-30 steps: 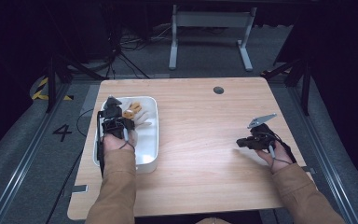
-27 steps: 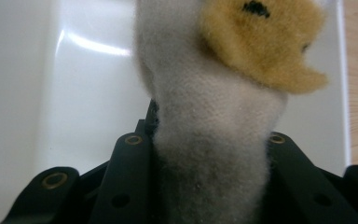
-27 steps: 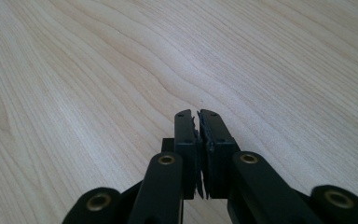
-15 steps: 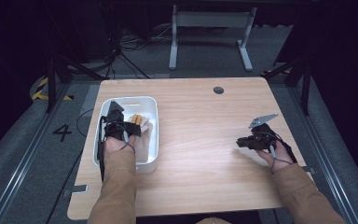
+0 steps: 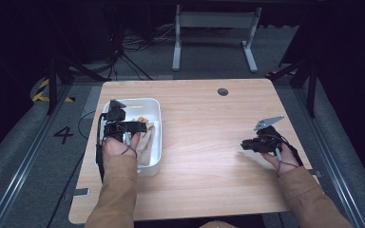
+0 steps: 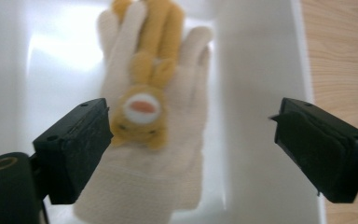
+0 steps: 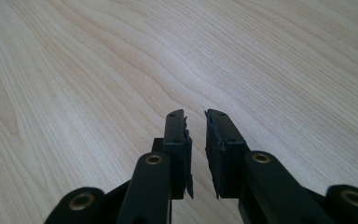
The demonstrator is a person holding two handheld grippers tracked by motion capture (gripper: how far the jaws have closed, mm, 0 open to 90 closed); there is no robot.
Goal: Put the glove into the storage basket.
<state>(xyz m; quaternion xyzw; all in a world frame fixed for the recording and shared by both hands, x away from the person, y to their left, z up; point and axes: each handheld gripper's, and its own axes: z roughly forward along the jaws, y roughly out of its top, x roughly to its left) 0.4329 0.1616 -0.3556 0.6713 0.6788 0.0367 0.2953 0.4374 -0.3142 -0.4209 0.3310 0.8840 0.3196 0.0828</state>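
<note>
— Bunny (image 6: pixel 143 109) first: what does it look like?

— Small soft toy, mustard yellow, with a pale muzzle and an orange patch in the middle of it. Two long ears point away from the camera in the left gripper view.

— Where is it?

— On top of a cream knitted glove (image 6: pixel 154 154), which lies flat on the floor of the white tub (image 5: pixel 158 142). The glove's fingers reach up past the toy's ears. The tub stands on the left part of the wooden table (image 5: pixel 209 166).

— And the left gripper (image 6: pixel 191 140)?

— Its jaws have just been opening and stand wide apart above the tub. The toy sits just beside the left-hand one, which hides the toy's edge, so I cannot tell whether they touch; the other jaw is well clear. Nothing is clamped.

— The right gripper (image 7: pixel 196 114)?

— Well apart from the tub, low over bare wood at the table's right side. Its jaws have just been opening too, yet only a narrow slit shows, with nothing in it
</note>
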